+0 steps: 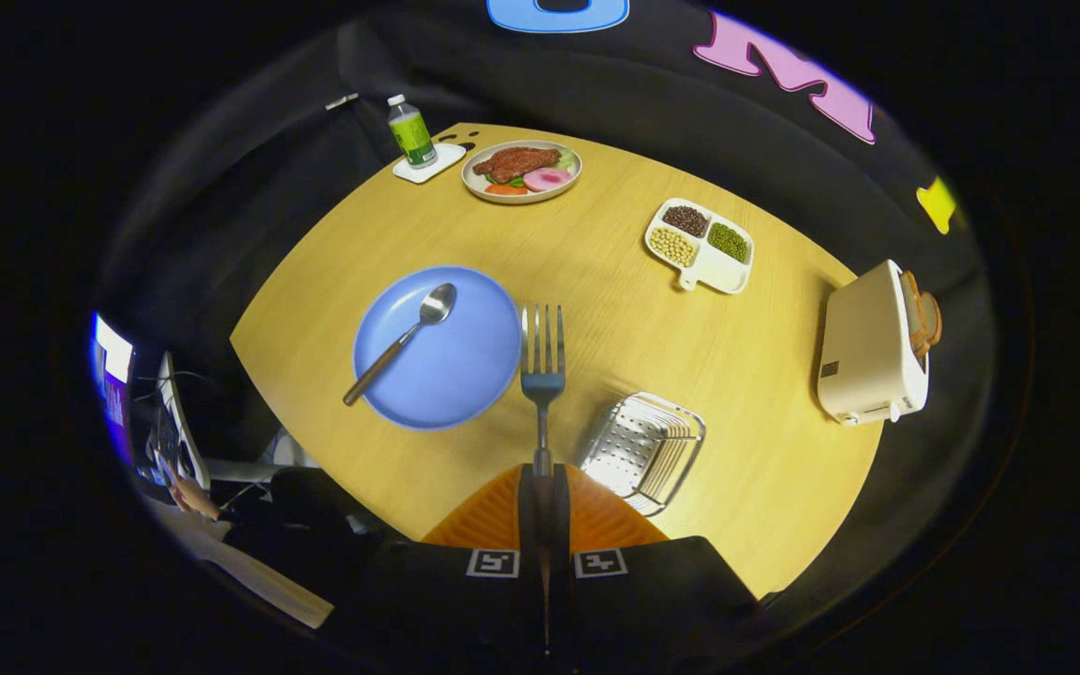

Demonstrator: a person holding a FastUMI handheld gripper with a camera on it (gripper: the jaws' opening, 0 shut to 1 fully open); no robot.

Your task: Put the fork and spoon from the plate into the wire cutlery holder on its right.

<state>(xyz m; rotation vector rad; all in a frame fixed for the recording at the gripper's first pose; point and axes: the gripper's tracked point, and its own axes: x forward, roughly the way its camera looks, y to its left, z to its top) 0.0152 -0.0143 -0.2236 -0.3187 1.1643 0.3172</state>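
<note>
My gripper point(542, 483) is shut on the fork point(542, 361), pinching its handle between both fingers. The fork points straight ahead, tines away from me, held high above the table. Below and to the left lies the blue plate point(465, 370) with the spoon point(401, 341) on it, bowl toward the far side, handle sticking out over the plate's near-left rim. The wire cutlery holder point(643, 450) stands on the table just right of the fingers, its open top facing up and nothing visible inside.
On the wooden table: a plate of food point(522, 171) and a bottle point(411, 132) on a white coaster at the far side, a divided tray of beans point(701, 246), a white toaster point(876, 349) at the right. A person's hand point(186, 489) is beyond the table's left edge.
</note>
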